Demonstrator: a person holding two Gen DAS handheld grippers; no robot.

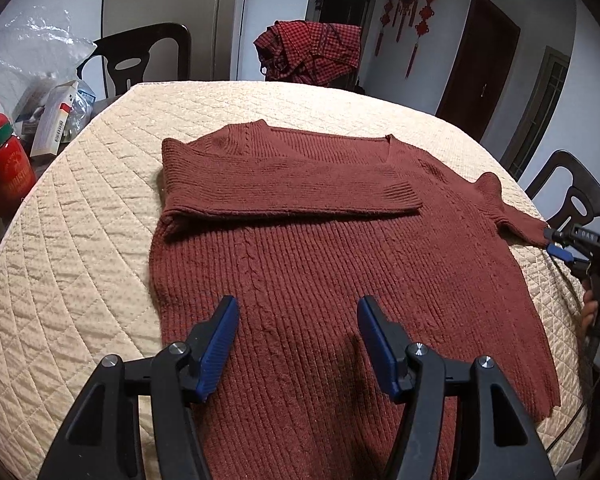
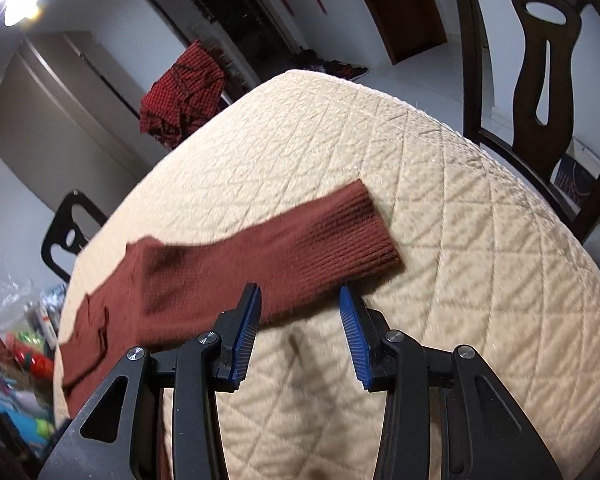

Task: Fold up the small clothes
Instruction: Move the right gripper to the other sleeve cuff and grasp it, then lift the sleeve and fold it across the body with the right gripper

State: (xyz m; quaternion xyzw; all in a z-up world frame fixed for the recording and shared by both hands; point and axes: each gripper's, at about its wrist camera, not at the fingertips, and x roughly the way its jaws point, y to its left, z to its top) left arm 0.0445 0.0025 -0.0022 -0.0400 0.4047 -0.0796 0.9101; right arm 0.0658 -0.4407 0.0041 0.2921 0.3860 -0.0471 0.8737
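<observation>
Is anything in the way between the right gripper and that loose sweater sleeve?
Nothing visible. The right gripper is open just before the rust-brown knit sweater's outstretched sleeve, with only bare cream quilted table cover around it.

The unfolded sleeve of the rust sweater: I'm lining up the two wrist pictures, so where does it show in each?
Left wrist view: the unfolded sleeve runs off to the far right edge, its cuff by the right claw.
Right wrist view: the sleeve crosses the middle, cuff pointing right, just beyond the open claw.
Shared landmark: the red checked cloth on the chair beyond the table.
</observation>
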